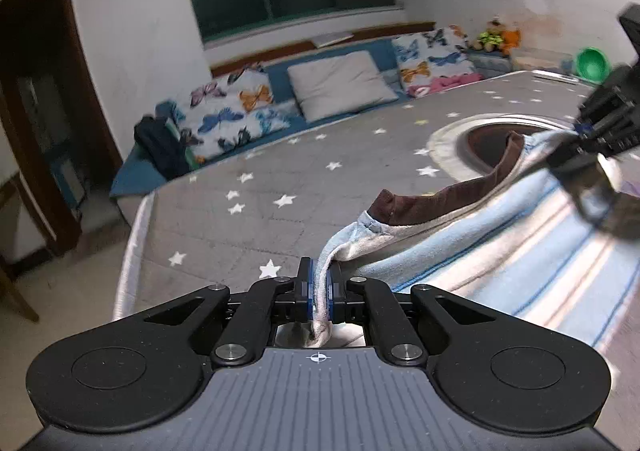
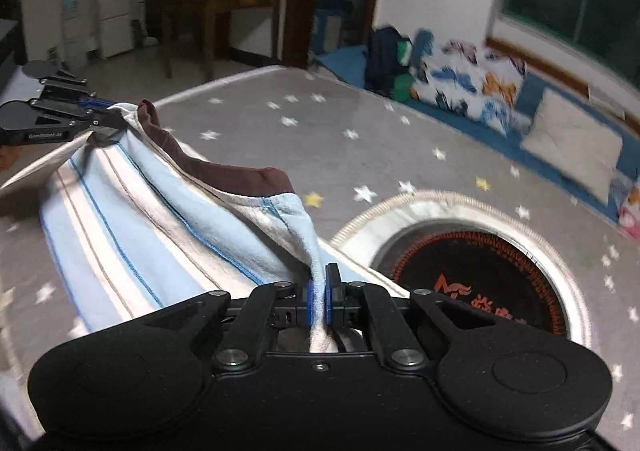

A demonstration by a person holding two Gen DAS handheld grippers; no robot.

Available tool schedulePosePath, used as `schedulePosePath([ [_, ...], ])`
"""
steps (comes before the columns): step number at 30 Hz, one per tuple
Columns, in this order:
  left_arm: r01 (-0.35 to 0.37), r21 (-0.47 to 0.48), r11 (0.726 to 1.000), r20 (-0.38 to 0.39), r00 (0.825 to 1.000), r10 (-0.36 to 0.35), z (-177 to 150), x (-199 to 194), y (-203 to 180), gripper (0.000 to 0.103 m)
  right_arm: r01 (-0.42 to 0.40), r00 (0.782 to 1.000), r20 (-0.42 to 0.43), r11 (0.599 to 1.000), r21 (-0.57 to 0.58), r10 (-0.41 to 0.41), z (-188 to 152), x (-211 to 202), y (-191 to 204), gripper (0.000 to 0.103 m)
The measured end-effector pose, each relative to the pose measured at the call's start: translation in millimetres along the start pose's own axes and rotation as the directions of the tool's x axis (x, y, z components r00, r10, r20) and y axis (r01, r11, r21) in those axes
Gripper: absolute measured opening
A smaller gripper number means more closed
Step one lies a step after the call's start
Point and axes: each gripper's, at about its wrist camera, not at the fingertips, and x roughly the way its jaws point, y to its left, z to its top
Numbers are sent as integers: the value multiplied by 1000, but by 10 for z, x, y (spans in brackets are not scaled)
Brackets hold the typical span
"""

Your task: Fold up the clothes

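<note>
A light blue and white striped shirt (image 1: 500, 251) with a brown collar (image 1: 436, 199) hangs stretched between my two grippers above the grey star-patterned table cover. My left gripper (image 1: 320, 283) is shut on one shoulder corner of the shirt. My right gripper (image 2: 319, 291) is shut on the other shoulder corner. The shirt (image 2: 140, 219) and its collar (image 2: 224, 167) also show in the right wrist view, with the left gripper (image 2: 100, 111) at far left. The right gripper (image 1: 580, 131) shows at the right edge of the left wrist view.
The grey star cover (image 1: 260, 211) has a round white-rimmed opening with a dark heater plate (image 2: 480, 283) near the shirt. Beyond the table lie a bench with butterfly cushions (image 1: 232, 119), a white pillow (image 1: 340, 85), a dark bag (image 1: 160, 147) and a green bowl (image 1: 592, 63).
</note>
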Motion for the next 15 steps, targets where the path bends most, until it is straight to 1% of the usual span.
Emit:
schedulePosePath([
  [4,-17,-67,998,-40,999,14,-6,365,80,9,16,1000,-3,997,77,-16,-59,274,-151,6],
  [6,-39,-80,996,-50,998,36,-30,456,106,18,23,1000,-1,994,111,-23,-124,327,-173,10],
  [7,-53,-81,995,-52,997,49,-42,491,112,19,26,1000,0,991,128,-26,-156,353,-183,12],
  [8,-64,-81,995,-52,997,60,-57,510,120,23,29,1000,-7,991,131,-28,-174,376,-182,14],
  [9,-74,-82,994,-53,996,70,-68,519,126,27,36,999,-15,991,129,-34,-182,398,-181,19],
  [10,-82,-83,993,-51,996,78,-68,501,126,28,48,999,-12,991,129,-47,-192,405,-185,23],
  [11,-90,-84,992,-49,995,86,-68,484,126,34,53,999,-12,990,130,-52,-192,397,-196,28],
  [12,-98,-85,992,-47,994,95,-68,463,128,35,59,998,-8,990,130,-58,-186,366,-205,33],
  [14,-112,-85,990,-32,993,109,-65,385,140,37,78,997,2,989,124,-78,-167,290,-214,39],
  [15,-118,-94,989,-21,993,117,-46,318,157,37,75,997,4,989,124,-77,-158,288,-194,40],
])
